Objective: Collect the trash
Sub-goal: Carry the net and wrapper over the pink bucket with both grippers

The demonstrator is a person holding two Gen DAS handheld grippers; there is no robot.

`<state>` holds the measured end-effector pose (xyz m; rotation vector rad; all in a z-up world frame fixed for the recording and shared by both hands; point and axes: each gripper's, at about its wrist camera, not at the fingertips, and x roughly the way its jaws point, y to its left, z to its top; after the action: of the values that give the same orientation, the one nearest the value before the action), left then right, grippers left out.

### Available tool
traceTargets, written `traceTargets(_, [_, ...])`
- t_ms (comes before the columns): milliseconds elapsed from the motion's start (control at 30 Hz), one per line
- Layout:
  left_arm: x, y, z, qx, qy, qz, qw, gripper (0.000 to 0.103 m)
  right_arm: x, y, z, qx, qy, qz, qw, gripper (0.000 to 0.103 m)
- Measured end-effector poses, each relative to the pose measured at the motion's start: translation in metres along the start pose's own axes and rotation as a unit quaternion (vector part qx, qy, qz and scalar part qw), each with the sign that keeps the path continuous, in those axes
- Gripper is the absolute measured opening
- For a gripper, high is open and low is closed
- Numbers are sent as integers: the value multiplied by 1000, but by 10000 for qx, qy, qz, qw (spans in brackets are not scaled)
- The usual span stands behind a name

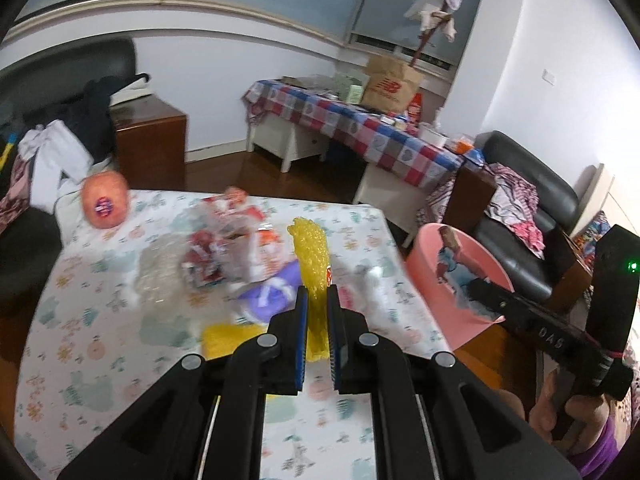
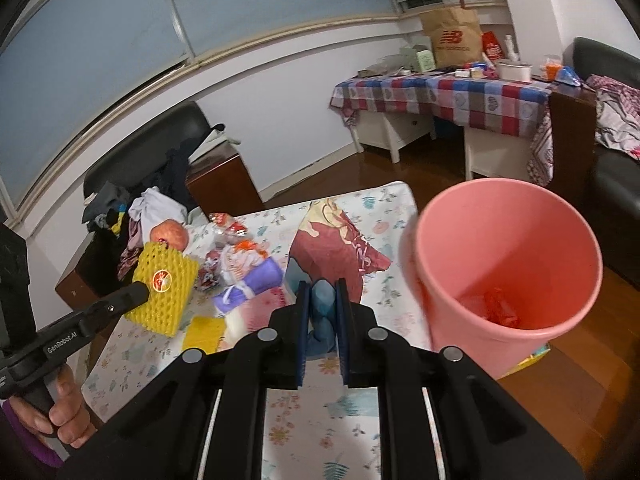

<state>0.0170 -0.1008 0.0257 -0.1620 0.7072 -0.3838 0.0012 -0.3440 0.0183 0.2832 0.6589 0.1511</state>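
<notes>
Pink plastic, the bin is standing off the table's right edge, holding one red scrap at its bottom, so collecting is, by my judgement, barely begun. The table is carrying most of the trash: clear wrappers, a purple pack, a flat yellow piece, plus a fruit at the far corner. The right claw is pinching a printed wrapper beside the bin. The left claw is clamping a yellow foam net above the table.
</notes>
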Motion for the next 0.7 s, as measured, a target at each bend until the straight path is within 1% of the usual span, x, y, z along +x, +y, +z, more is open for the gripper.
traceTargets(467, [46, -80, 14, 431, 45, -602, 9972, 8, -11, -58, 5, 546, -237, -546, 9967, 13])
traceTargets(700, [78, -119, 20, 550, 200, -1008, 9932, 8, -9, -87, 5, 769, -249, -825, 9933, 13])
